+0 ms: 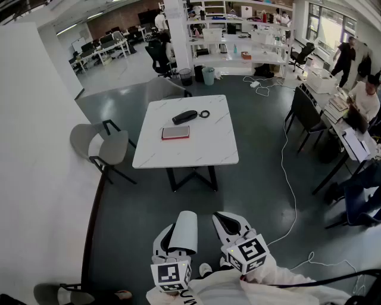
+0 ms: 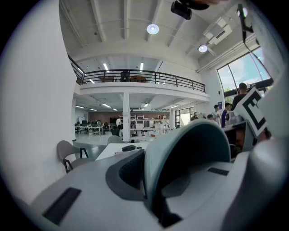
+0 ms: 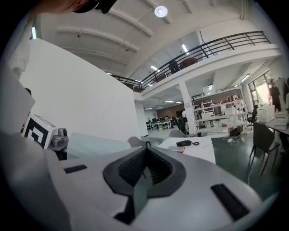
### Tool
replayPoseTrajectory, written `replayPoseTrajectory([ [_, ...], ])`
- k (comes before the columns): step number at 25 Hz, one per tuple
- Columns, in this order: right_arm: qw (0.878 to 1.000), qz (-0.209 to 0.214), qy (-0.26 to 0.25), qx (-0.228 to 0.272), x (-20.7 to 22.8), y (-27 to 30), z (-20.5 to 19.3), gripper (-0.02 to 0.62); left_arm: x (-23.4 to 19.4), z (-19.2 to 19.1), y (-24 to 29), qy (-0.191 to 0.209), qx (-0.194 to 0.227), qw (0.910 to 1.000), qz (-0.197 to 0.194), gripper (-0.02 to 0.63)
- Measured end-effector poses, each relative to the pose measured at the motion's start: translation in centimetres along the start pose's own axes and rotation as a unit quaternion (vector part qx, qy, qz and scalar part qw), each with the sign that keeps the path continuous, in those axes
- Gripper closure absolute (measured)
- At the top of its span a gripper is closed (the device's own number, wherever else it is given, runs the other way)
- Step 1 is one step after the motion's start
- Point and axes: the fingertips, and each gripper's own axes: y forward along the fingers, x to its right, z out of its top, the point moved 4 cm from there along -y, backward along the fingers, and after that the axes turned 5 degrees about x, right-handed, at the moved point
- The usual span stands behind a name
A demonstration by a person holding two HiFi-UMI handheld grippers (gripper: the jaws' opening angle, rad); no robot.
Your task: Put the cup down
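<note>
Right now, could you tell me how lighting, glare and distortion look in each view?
Head view: even light, the table sharp, edges bowed. Left gripper view: fisheye with black corners, the window very bright, the cup close and soft. Right gripper view: same fisheye, a ceiling lamp glaring.

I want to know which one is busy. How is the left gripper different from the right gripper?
The left gripper is shut on the wall of a white cup; the right gripper holds nothing. The cup wall sits between the left gripper's jaws; the right gripper's jaws meet. Both are pale grey and point toward the white table.
</note>
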Motion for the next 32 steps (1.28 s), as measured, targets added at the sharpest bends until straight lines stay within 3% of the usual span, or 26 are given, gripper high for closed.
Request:
replayPoseTrajectory([
  [13,1.000,0.007,0.016,0.004,2.4,-0.1,-0.1,0.591,1.5,0.0,1.5,0.001,-0.004,1.0000,0.008,0.577],
  [32,1.000,0.024,0.017,0.003,7.2,0.3,-0.1,0.591,2.4,-0.1,4.3,0.002,0.000,0.9986,0.053,0.577],
])
